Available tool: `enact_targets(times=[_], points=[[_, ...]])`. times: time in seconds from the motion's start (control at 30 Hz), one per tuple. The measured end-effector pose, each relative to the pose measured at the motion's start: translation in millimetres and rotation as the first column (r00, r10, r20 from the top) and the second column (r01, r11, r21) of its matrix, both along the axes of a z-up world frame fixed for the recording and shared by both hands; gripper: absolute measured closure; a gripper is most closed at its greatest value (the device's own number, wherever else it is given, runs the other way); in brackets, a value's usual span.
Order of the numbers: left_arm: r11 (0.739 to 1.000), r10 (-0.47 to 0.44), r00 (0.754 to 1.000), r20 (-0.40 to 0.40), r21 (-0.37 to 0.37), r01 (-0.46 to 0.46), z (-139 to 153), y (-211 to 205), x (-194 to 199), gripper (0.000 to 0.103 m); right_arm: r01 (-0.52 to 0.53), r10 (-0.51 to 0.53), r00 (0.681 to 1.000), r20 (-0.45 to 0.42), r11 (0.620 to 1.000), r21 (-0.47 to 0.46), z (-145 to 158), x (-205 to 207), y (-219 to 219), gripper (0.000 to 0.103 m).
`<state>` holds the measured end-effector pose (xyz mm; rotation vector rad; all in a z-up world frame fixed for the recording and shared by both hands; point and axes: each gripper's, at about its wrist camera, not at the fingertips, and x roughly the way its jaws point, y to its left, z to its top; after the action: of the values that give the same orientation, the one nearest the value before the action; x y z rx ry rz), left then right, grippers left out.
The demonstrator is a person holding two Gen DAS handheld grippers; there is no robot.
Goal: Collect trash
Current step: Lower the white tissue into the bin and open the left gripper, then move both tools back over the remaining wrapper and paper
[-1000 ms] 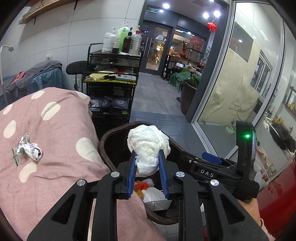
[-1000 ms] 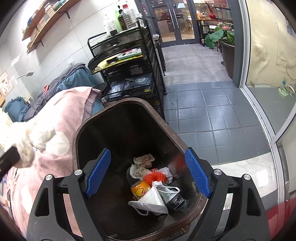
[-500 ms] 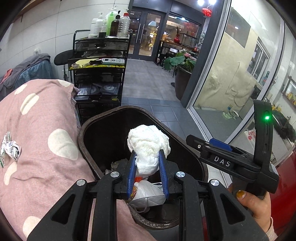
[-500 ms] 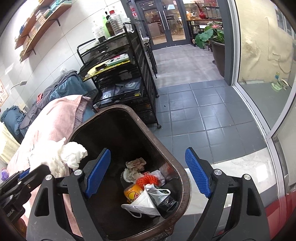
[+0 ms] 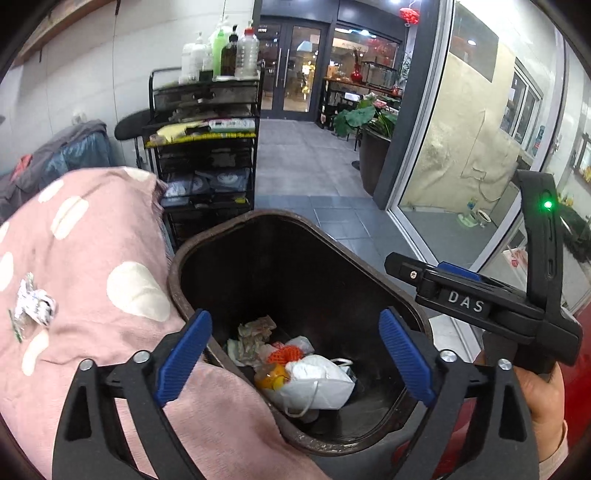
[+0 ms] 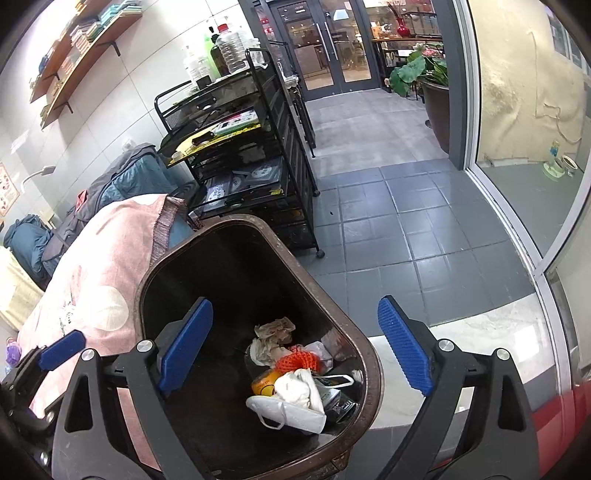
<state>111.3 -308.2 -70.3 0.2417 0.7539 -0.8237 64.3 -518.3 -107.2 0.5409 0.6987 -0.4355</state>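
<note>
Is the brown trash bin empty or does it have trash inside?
Not empty: the brown trash bin holds a face mask, crumpled tissue and wrappers at its bottom.

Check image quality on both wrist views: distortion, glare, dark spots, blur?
Left wrist: strong fisheye bending of the window frame, black vignette corners; ceiling light blown out; bin interior dark, the mask in it readable; no obvious motion blur. Right wrist: same barrel distortion, shelf curved; glare on the floor tiles; bin trash sharp, edges softer.

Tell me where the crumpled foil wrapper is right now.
In the left wrist view, the foil wrapper lies at far left on the pink spotted blanket, outside the brown bin.
</note>
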Motion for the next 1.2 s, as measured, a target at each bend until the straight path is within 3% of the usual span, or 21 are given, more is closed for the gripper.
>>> enact_targets(times=[0.4,0.7,0.9,1.2], points=[[0.996,0.086,0.988,0.127,-0.029,-0.083,30,34,-9,0.006,-0.062,0.063,0.998,0.029,0.998,-0.02,9,10,18,0.013],[0.983,0.182,0.96,0.213,-0.056,-0.174,56,72,-14,0.006,-0.148,0.153,0.985,0.074,0.987,-0.069,27,19,49,0.013],[0.959,0.28,0.93,0.236,-0.097,-0.265,74,107,-6,0.006,-0.233,0.245,0.963,0.109,0.966,-0.11,42,33,79,0.013],[0.908,0.419,0.879,0.23,-0.112,-0.403,81,163,13,0.006,-0.387,0.406,0.905,0.126,0.91,-0.15,60,65,135,0.013]])
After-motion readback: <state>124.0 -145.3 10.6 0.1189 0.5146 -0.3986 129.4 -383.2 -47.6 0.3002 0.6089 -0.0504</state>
